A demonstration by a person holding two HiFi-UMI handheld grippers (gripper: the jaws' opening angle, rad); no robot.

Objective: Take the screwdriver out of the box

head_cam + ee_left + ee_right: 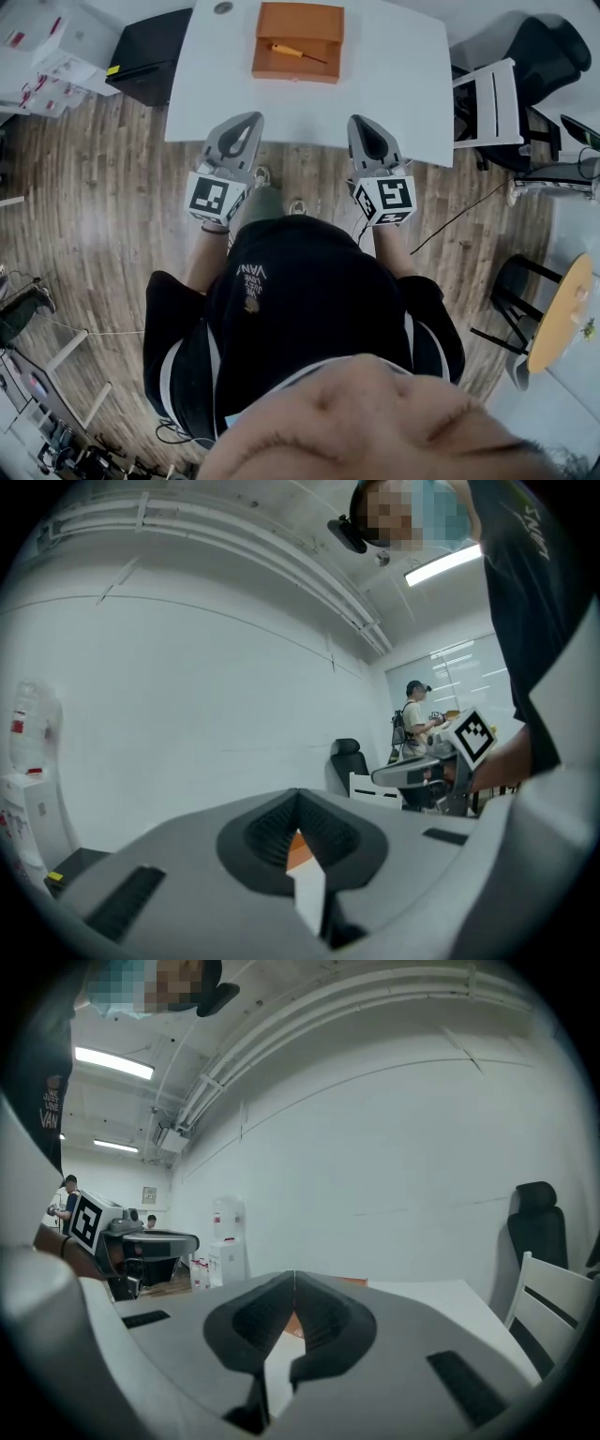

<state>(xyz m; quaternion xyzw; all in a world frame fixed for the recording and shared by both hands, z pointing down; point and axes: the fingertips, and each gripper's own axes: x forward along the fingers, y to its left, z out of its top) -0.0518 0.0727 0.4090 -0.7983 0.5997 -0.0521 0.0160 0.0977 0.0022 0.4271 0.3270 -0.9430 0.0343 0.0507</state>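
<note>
An open orange box [298,42] lies on the white table [394,84] at its far middle. Inside it a screwdriver [298,52] with an orange-yellow handle lies across. My left gripper [253,119] and right gripper [357,121] hover side by side at the table's near edge, well short of the box. Both point level toward it, shut, with nothing between their jaws. In the left gripper view a sliver of the orange box [300,851] shows below the shut jaw tips. In the right gripper view an edge of the box [349,1282] peeks over the jaws.
A black case [150,54] sits left of the table, with white cartons [56,47] beyond it. A white chair [489,101] and a black office chair [548,52] stand to the right, a round wooden table [562,314] further right. Another person [413,716] stands far off.
</note>
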